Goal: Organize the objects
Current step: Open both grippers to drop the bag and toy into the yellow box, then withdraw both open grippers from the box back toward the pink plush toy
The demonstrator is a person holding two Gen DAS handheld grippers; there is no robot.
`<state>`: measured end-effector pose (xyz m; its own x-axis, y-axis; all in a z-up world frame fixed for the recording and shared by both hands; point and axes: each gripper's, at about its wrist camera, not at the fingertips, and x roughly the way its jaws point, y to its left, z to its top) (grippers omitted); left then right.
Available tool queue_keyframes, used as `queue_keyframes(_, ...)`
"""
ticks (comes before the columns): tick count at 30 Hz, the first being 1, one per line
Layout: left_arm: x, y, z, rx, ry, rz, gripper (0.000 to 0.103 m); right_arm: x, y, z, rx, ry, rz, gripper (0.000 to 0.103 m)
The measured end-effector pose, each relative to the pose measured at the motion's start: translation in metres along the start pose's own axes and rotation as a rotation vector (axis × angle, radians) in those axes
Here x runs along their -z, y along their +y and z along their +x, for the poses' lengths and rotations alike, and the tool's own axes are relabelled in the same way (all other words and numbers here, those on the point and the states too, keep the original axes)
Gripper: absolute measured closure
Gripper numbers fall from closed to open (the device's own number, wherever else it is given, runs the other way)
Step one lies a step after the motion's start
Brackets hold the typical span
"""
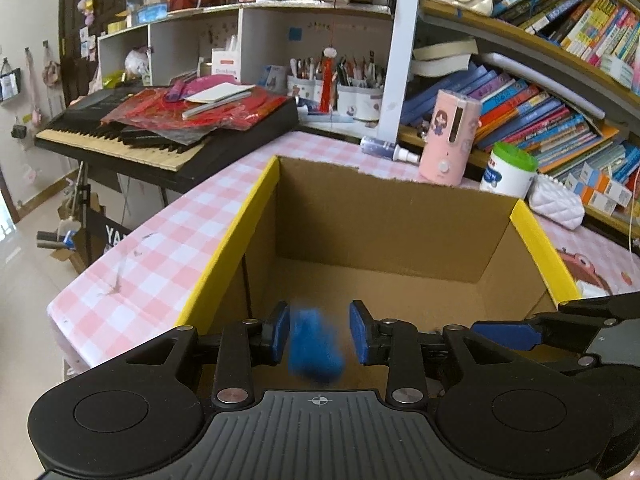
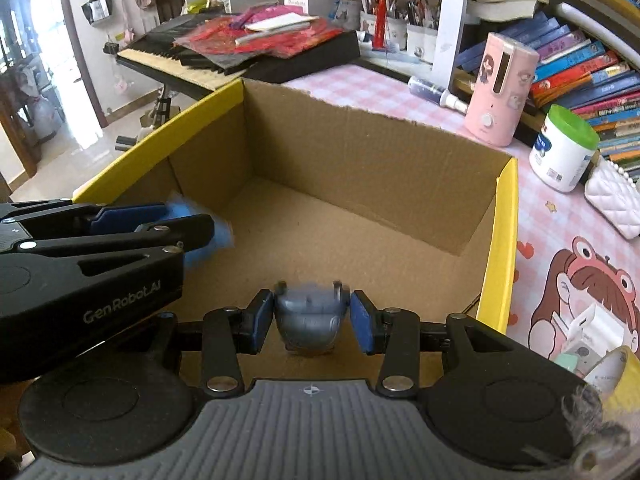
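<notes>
Left tool (image 1: 319,332) over the near-left part of the cardboard box (image 1: 380,216), pads parted, blurred blue object (image 1: 316,346) loose between them with a gap on either side, apparently dropping straight down toward the box floor. Right tool (image 2: 311,320) just beside it, narrow, pads against or barely off a blurred grey object (image 2: 308,320); contact impossible to tell.

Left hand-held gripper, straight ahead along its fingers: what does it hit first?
The blurred blue object between its fingers, seemingly loose; beyond that, probably the cardboard box floor. Depth is unclear.
</notes>
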<state>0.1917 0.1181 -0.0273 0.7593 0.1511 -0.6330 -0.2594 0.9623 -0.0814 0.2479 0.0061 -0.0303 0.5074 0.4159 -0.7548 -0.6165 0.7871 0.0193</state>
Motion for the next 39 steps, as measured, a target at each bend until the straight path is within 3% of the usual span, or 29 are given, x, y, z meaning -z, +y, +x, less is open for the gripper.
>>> queue_keyframes(5, -0.002, -0.004, -0.013, 0.008, -0.067, -0.014, 0.042, -0.001, 0.001, -0.006, 0.006, -0.054, -0.006, 0.056)
queue_keyframes(17, -0.004, -0.004, -0.049, 0.039, -0.172, -0.039, 0.018, 0.002, 0.005, -0.046, 0.095, -0.214, 0.009, 0.043)
queue_keyframes(27, 0.009, 0.01, -0.079, 0.052, -0.22, -0.065, 0.01, 0.02, 0.021, -0.08, 0.229, -0.317, 0.042, 0.023)
queue_keyframes(39, 0.038, 0.022, -0.102, 0.052, -0.192, -0.049, 0.007, 0.053, 0.043, -0.095, 0.35, -0.295, 0.059, 0.013)
